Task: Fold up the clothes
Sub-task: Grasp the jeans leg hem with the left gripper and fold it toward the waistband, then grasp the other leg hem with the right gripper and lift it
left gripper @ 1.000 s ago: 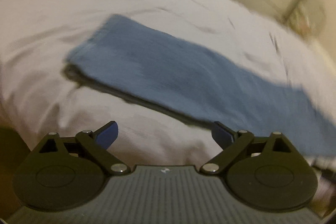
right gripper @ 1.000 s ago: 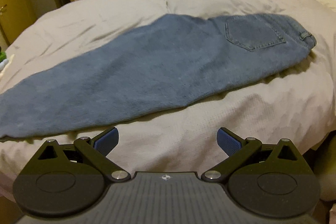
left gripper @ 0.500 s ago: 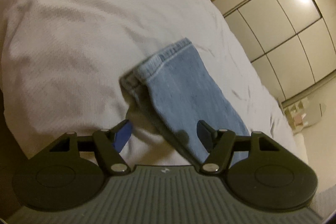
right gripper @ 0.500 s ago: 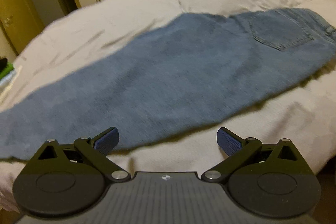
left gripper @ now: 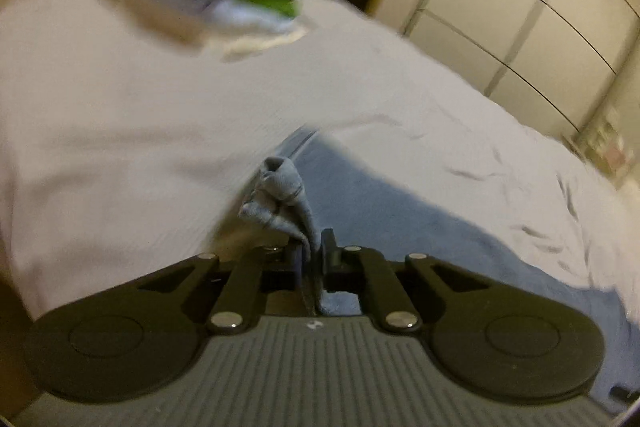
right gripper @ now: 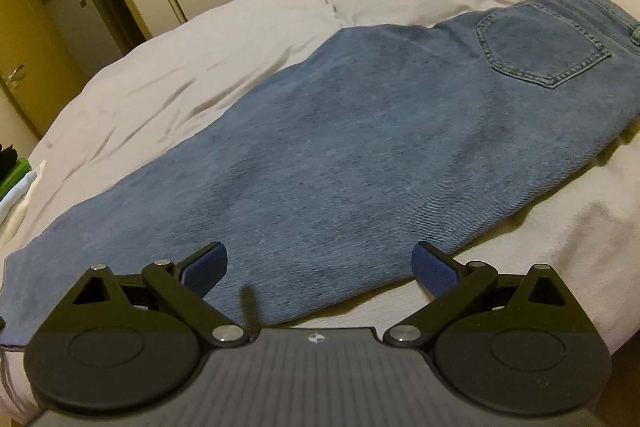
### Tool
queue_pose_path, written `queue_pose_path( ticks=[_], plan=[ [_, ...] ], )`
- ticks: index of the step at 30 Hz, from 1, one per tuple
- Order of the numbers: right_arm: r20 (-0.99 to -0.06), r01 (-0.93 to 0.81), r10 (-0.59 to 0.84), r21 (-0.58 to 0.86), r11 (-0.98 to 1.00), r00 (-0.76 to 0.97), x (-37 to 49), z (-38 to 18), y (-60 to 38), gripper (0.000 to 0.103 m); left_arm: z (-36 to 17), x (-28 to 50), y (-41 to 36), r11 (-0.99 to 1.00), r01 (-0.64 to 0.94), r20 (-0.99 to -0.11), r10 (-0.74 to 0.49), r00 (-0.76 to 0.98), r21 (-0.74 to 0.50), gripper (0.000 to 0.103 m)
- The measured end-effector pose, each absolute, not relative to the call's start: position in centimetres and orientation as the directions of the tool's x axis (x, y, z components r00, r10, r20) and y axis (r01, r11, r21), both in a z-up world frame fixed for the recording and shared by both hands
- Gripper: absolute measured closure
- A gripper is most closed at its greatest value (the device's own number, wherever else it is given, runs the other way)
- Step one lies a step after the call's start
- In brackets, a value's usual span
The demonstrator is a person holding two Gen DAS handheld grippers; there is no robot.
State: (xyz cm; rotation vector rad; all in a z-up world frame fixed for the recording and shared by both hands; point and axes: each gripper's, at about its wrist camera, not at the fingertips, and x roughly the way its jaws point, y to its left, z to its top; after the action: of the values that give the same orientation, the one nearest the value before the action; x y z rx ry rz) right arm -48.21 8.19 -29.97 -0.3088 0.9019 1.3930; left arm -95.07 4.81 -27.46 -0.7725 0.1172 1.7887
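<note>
— Left gripper: I've got it clamped on the jeans hem, jaws just closed, cloth bunched btwn them.
— Right gripper?
— Wide, nothing in it, hovering over the leg's near edge; jeans flat on bed.

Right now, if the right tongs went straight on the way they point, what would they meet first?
Most likely the blue denim jeans lying flat on the pale bedcover: the open right tongs point down at the leg, apparently not touching, though depth is unclear.

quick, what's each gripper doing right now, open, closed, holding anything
Left gripper: just closed, pinching the hem of the jeans.
Right gripper: open, empty, above the jeans.
</note>
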Motion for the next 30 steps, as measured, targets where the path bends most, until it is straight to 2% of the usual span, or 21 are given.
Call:
queue_pose_path(
  ticks=[4, 8, 11, 14, 15, 17, 20, 22, 23, 24, 25, 27, 30],
  plan=[
    [-0.689, -0.918, 0.722, 0.325, 0.229, -0.064, -46.8, -29.9, 7.9, 0.002, -23.0, -88.2, 6.3, -0.155, -0.979, -0.456, 0.886, -0.078, -0.135, 0.098],
    [-0.676, -0.899, 0.736, 0.345, 0.270, -0.039, -45.1, -29.8, 7.3, 0.002, -22.2, -79.3, 7.3, 0.106, -0.994, -0.438, 0.893, 0.105, -0.021, 0.095],
    [-0.673, -0.885, 0.739, 0.359, 0.296, -0.026, -44.0, -29.8, 6.7, 0.002, -25.4, -73.1, 8.6, 0.277, -0.961, -0.544, 0.810, 0.219, 0.026, 0.087],
    [-0.671, -0.869, 0.741, 0.381, 0.317, -0.024, -43.0, -29.8, 6.0, 0.002, -29.1, -69.7, 9.1, 0.310, -0.944, -0.654, 0.738, 0.166, 0.109, 0.085],
    [-0.668, -0.863, 0.744, 0.392, 0.319, -0.028, -42.8, -29.8, 5.8, 0.002, -29.3, -69.6, 8.8, 0.323, -0.940, -0.668, 0.724, 0.172, 0.107, 0.083],
    [-0.658, -0.853, 0.752, 0.413, 0.319, -0.037, -42.3, -29.5, 5.5, 0.002, -28.1, -70.8, 7.5, 0.362, -0.931, -0.659, 0.712, 0.243, 0.048, 0.065],
    [-0.625, -0.831, 0.777, 0.468, 0.300, -0.071, -42.0, -29.1, 5.2, 0.002, -26.0, -73.0, 5.4, 0.397, -0.917, -0.632, 0.705, 0.323, -0.026, 0.064],
    [-0.590, -0.805, 0.797, 0.533, 0.260, -0.133, -42.4, -28.9, 5.4, 0.007, -24.9, -74.9, 4.7, 0.377, -0.925, -0.615, 0.721, 0.320, -0.040, 0.066],
    [-0.566, -0.790, 0.805, 0.570, 0.225, -0.179, -42.8, -28.8, 5.6, 0.015, -24.6, -75.8, 4.7, 0.356, -0.933, -0.614, 0.727, 0.308, -0.046, 0.066],
    [-0.541, -0.774, 0.809, 0.606, 0.184, -0.232, -43.4, -28.8, 5.9, 0.027, -24.5, -76.8, 5.1, 0.326, -0.944, -0.621, 0.730, 0.285, -0.049, 0.066],
    [-0.522, -0.756, 0.803, 0.638, 0.145, -0.287, -44.1, -28.8, 6.2, 0.034, -24.6, -77.8, 5.6, 0.293, -0.955, -0.633, 0.730, 0.257, -0.050, 0.070],
    [-0.494, -0.715, 0.778, 0.694, 0.085, -0.387, -45.5, -29.1, 7.0, 0.040, -24.9, -79.4, 6.4, 0.231, -0.972, -0.665, 0.718, 0.207, -0.053, 0.078],
    [-0.465, -0.631, 0.710, 0.775, 0.037, -0.529, -47.9, -30.5, 8.3, 0.044, -25.9, -81.4, 7.2, 0.194, -0.977, -0.703, 0.683, 0.199, -0.089, 0.078]
  ],
)
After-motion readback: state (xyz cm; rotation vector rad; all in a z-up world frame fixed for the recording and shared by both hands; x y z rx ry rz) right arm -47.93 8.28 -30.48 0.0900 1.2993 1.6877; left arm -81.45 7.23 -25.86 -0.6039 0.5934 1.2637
